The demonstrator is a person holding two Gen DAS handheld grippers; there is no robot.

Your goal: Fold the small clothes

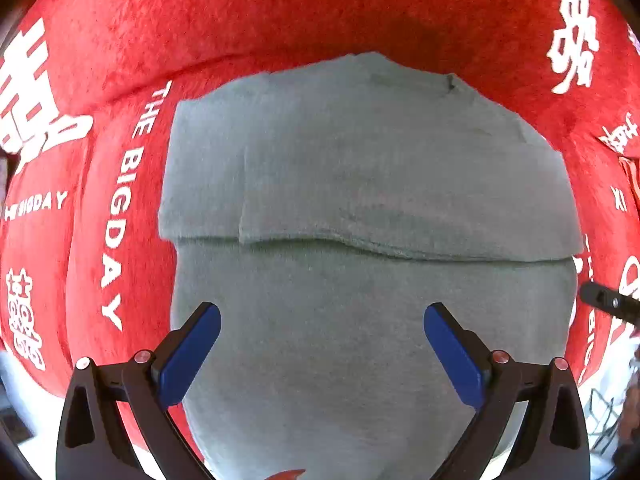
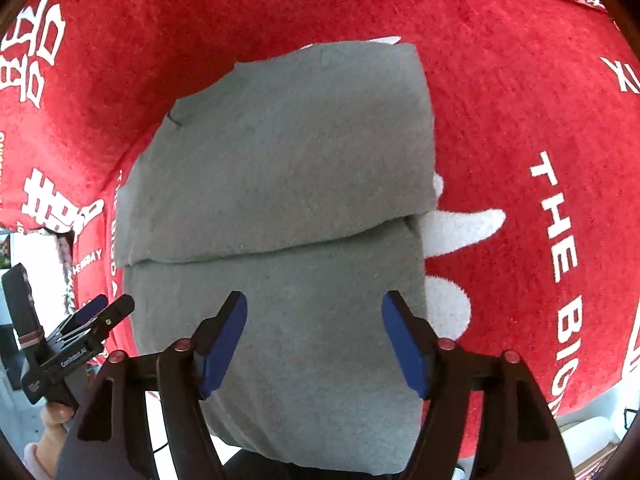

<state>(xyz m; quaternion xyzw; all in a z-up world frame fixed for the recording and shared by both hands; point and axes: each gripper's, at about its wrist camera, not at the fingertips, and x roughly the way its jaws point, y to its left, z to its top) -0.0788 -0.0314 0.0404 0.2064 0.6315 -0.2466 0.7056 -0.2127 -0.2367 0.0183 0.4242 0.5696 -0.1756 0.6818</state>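
We see the folded grey garment (image 1: 360, 208) lying flat on the red blanket (image 1: 280, 20), below both grippers. Our left gripper (image 1: 322, 344) and right gripper (image 2: 314, 336) stand wide open, holding nothing; the cloth lies under them.

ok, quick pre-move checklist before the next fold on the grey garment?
1. Left tongs open, nothing between the pads: ok.
2. Right tongs open, nothing gripped: ok.
3. Grey garment lies on the red printed cloth, one flap folded over: ok.
4. Folded flap's edge straight across: not ok, it dips and wavers in the left wrist view.
5. Near end of the garment fully on the cloth: cannot tell, it runs under the tongs and out of view.
6. Both tongs apart from each other: ok.
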